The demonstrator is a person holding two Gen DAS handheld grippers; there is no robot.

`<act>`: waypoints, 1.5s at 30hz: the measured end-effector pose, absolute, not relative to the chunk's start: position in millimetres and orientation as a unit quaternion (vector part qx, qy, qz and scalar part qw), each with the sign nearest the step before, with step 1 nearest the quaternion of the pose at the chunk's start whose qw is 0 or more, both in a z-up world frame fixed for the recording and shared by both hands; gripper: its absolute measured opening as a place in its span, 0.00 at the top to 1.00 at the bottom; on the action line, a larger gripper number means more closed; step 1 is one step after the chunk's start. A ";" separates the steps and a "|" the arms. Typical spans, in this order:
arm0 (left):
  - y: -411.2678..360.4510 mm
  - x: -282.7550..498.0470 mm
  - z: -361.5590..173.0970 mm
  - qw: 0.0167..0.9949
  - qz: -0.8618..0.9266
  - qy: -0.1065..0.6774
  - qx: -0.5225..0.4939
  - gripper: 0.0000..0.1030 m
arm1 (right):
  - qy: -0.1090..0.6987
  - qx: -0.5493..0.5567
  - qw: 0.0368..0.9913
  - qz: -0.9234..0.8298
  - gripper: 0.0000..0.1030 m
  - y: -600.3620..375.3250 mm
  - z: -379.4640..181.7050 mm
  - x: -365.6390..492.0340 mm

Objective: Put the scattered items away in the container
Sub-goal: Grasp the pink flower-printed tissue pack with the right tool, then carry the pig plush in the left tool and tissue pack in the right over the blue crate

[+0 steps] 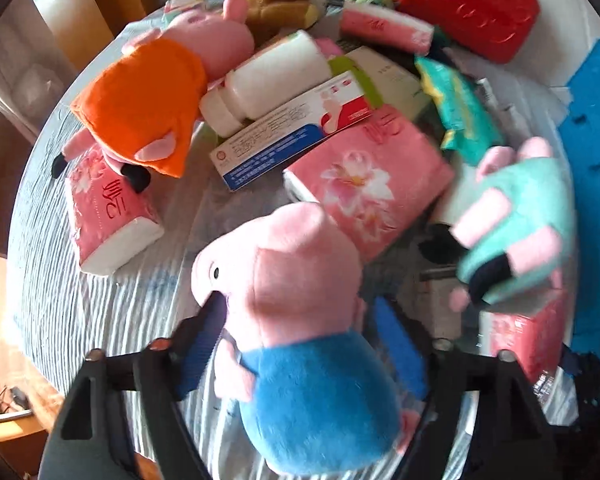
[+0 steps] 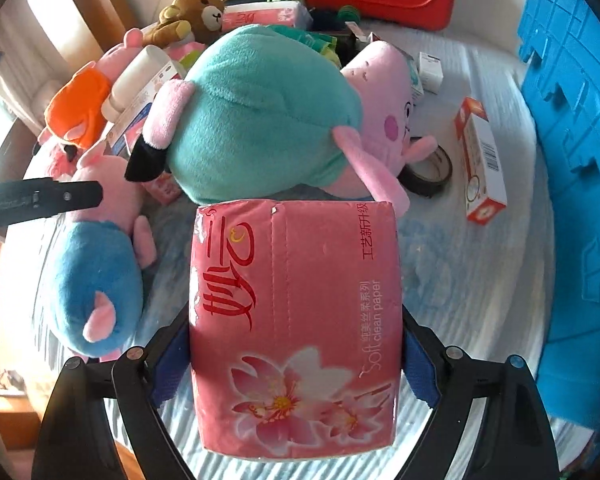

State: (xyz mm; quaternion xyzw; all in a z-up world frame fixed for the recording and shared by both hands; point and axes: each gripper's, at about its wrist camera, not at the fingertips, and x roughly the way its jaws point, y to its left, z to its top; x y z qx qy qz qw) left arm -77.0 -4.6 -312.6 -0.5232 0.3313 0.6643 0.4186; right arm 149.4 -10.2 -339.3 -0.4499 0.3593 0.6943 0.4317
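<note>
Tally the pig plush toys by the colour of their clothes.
Pig in orange: 1
Pig in blue: 1
Pig in teal: 1
Total: 3

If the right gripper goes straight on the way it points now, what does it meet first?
The right gripper already has the pink tissue pack between its pads. Straight beyond that pack lies the plush pig in the teal dress, which seems to rest against the pack's far edge, though depth is unclear.
</note>
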 end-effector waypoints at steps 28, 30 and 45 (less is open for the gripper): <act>-78.6 -31.8 -123.8 0.630 0.716 0.209 -0.216 0.42 | 0.233 -0.303 0.544 0.747 0.15 -45.0 -148.7 139.4; -77.5 -23.9 -108.8 0.643 0.712 0.198 -0.200 0.42 | 0.220 -0.287 0.559 0.746 0.15 -49.3 -127.6 145.5; -44.2 166.0 28.7 0.745 0.651 0.119 -0.080 0.42 | 0.139 -0.211 0.693 0.676 0.15 -45.7 8.1 326.4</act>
